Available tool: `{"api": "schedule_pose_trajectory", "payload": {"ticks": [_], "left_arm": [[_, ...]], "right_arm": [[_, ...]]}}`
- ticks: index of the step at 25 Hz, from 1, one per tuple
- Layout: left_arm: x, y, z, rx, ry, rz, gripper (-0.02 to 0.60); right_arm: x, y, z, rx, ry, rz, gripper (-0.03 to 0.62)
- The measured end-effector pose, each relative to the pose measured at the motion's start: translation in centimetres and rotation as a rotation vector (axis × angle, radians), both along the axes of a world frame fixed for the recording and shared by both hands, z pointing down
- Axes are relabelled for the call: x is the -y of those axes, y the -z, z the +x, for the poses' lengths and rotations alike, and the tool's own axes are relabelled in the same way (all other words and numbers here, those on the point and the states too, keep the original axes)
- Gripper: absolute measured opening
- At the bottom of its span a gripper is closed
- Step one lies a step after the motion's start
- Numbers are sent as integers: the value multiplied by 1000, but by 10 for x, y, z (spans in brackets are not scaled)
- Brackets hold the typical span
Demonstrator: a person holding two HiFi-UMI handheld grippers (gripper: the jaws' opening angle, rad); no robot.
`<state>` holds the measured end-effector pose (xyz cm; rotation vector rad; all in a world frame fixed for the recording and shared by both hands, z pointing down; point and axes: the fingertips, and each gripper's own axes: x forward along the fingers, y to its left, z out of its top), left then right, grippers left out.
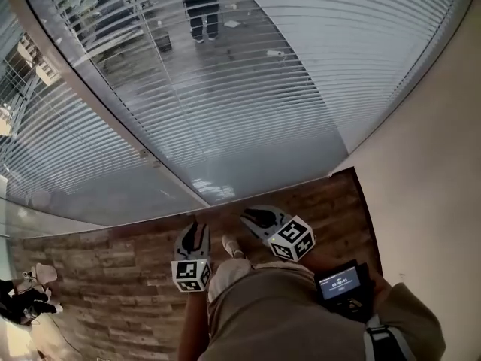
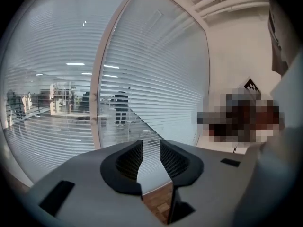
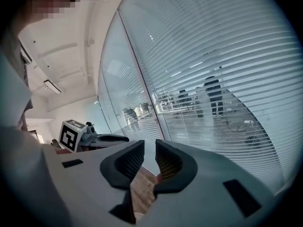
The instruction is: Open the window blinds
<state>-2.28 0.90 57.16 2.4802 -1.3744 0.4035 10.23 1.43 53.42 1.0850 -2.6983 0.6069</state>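
White slatted window blinds hang behind a glass wall and fill the upper head view; their slats are tilted enough that a room shows through. They also fill the left gripper view and the right gripper view. My left gripper and right gripper are held side by side low over the floor, a short way from the glass. Both point toward it. The left gripper's jaws stand a little apart with nothing between them. The same goes for the right gripper. No cord or wand shows.
A pale frame post splits the glass panels. A plain white wall closes the right side. Wood-pattern floor lies below, with a dark bundle of gear at the far left. Beyond the glass stands a person.
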Motion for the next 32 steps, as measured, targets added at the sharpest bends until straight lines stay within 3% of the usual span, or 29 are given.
{"api": "schedule_pose_trajectory", "payload": {"ticks": [4,6,11,17,26,32], "left_arm": [[-90,-61,35,12,-7,7,109],[-117,-61,48,7,-11,3,109],[-128,9,43,-28,-1,-17,110],[-168,-1,48,-34,21,-34,110],[-188,-10,33,-29,36,-64,110],[-201,-8,31,-41,8,-64,112]], "right_arm": [[-85,-65,30,31,-4,12,81],[-111,-63,39,39,0,19,81],[-118,4,26,6,15,9,81],[-151,-8,27,10,27,2,81],[-166,-4,12,48,55,16,81],[-179,18,5,115,41,92,81]]}}
